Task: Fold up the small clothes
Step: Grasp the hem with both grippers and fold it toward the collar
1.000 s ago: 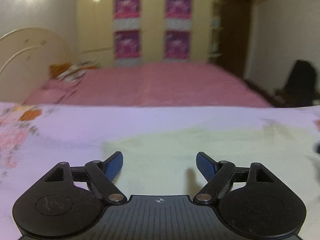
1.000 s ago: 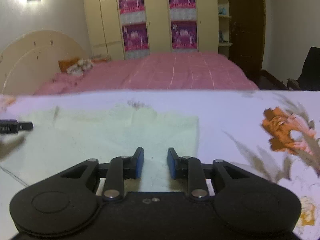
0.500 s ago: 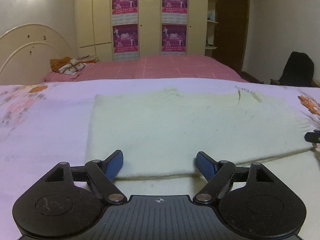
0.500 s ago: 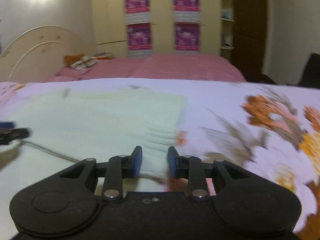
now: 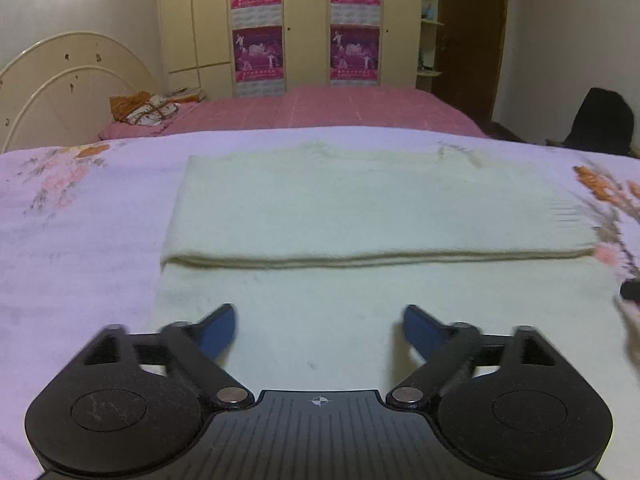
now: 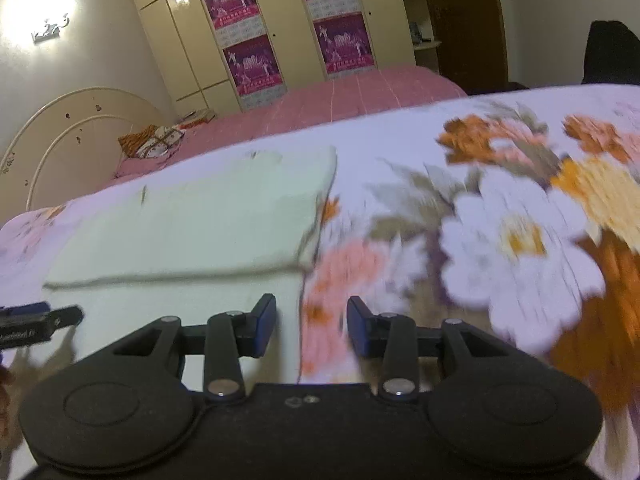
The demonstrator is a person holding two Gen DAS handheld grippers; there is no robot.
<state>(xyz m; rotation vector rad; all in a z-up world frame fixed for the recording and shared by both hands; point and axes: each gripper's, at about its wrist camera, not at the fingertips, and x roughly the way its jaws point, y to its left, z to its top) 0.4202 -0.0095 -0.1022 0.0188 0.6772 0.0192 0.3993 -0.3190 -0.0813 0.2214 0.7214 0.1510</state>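
A pale cream garment (image 5: 360,208) lies flat on the flowered sheet (image 5: 80,220), its far half doubled over with a fold edge running left to right. My left gripper (image 5: 318,312) hovers over the near single layer; its jaws are opening wide with nothing between them. In the right wrist view the garment (image 6: 192,224) fills the left side. My right gripper (image 6: 311,304) stands over the garment's right edge, jaws partly apart and gripping nothing. The left gripper's tip (image 6: 40,320) shows at that view's left edge, the right gripper's tip (image 5: 630,290) at the left view's right edge.
Behind the work surface stands a pink bed (image 5: 320,108) with a cream headboard (image 5: 60,76) and a bundle of cloth (image 5: 144,110). A wardrobe with purple posters (image 5: 256,20) lines the back wall. A dark chair (image 5: 604,120) is at far right.
The left gripper has drawn back from the fold edge and its jaws have spread wider. The right gripper has slid right to the garment's edge, tilted, and parted its jaws a little.
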